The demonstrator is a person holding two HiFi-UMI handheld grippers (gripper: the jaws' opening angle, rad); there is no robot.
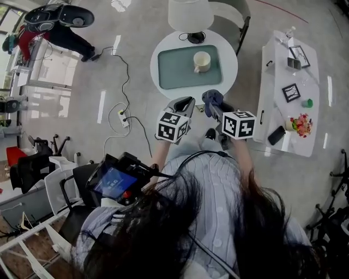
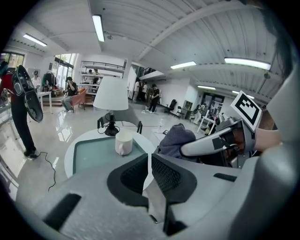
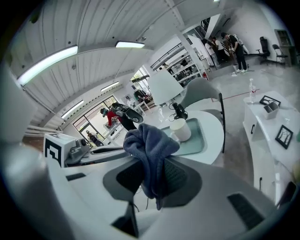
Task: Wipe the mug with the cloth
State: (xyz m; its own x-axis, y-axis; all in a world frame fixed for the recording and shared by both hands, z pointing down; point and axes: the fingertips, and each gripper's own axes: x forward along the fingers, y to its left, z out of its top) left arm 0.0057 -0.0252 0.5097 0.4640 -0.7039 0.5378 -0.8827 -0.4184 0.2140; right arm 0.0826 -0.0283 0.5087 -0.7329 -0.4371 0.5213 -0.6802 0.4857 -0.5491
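A cream mug (image 1: 202, 61) (image 2: 124, 143) (image 3: 180, 129) stands on a pale green tray (image 1: 172, 76) on a round white table (image 1: 229, 65). My left gripper (image 1: 184, 101) (image 2: 149, 165) hangs in front of the table's near edge, its jaws shut with nothing between them. Beside it, my right gripper (image 1: 210, 106) (image 3: 150, 180) is shut on a blue-grey cloth (image 1: 212, 98) (image 3: 150, 145) that bunches up above the jaws. In the left gripper view the cloth (image 2: 178, 138) shows to the right of the mug. Both grippers are short of the mug and apart from it.
A white lamp (image 1: 190, 13) (image 2: 111, 93) stands at the table's far side, with a grey chair (image 1: 234, 13) behind. To the right is a long white table (image 1: 283, 125) with frames, a phone and small items. Cables and a power strip (image 1: 124, 117) lie on the floor at left.
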